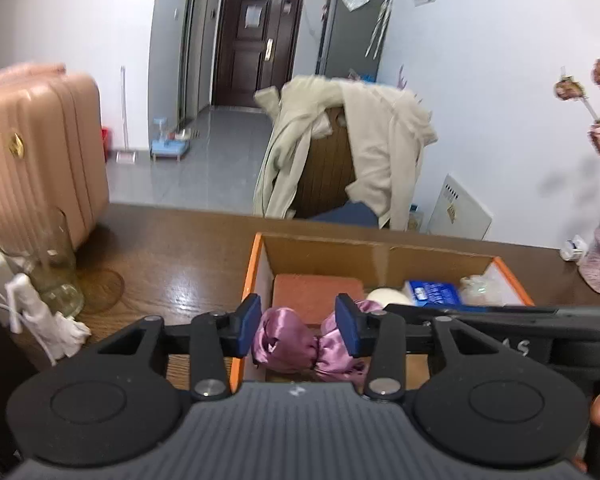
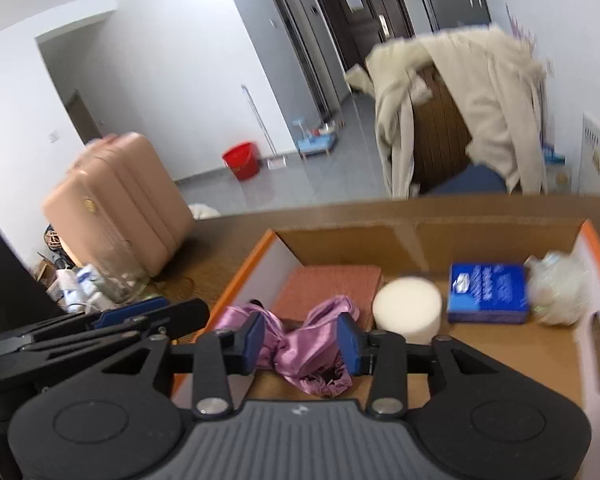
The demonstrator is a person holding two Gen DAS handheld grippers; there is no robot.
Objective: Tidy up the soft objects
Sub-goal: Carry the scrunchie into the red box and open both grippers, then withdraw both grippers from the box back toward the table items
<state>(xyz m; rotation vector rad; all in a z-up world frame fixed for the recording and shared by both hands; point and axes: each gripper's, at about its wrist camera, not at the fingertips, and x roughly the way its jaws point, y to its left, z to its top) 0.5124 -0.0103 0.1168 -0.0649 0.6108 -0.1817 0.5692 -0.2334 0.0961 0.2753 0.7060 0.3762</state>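
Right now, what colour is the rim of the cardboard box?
Orange rim, clearest in the right wrist view.

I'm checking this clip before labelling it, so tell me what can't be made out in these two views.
- Underside of the purple satin cloth: left wrist view, hidden by the left gripper body.
- Print on the blue packet: right wrist view, blurred.
- Contents of the clear plastic bag: right wrist view, blurred.
- Near wall of the cardboard box: both views, hidden behind the right gripper and the left one.
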